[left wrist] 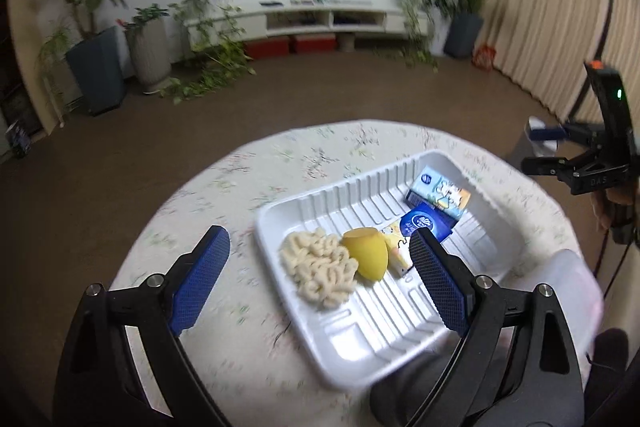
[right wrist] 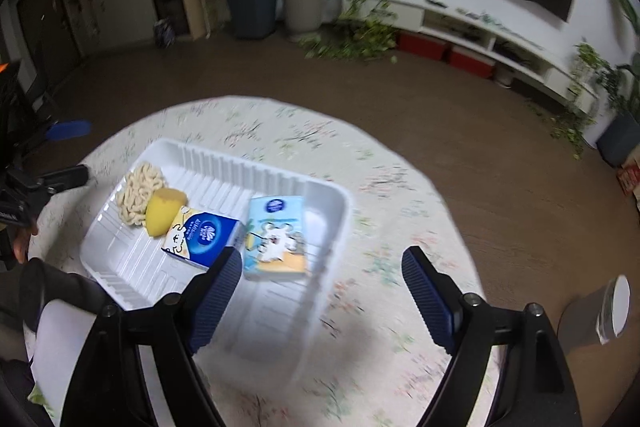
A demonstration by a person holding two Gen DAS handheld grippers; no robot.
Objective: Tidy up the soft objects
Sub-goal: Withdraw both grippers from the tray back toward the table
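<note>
- Left wrist view shows four soft things lying in the white tray [left wrist: 304,211]: a cream noodle-like sponge [left wrist: 318,269], a yellow sponge [left wrist: 366,253] touching it, a dark blue tissue pack [left wrist: 426,223] and a light blue tissue pack [left wrist: 438,193] toward the far corner.
- Nothing soft is visible loose on the tabletop [left wrist: 224,187] around the tray, so the gathering looks done, or nearly so.
- Both tools are empty: the left tool [left wrist: 320,267] hangs with jaws spread wide above the tray's near side, and the right tool [right wrist: 322,301] is likewise spread, over the tray's corner by the light blue pack.
- A pale lid-like piece [left wrist: 572,279] lies at the tray's right edge; its purpose is unclear.
</note>
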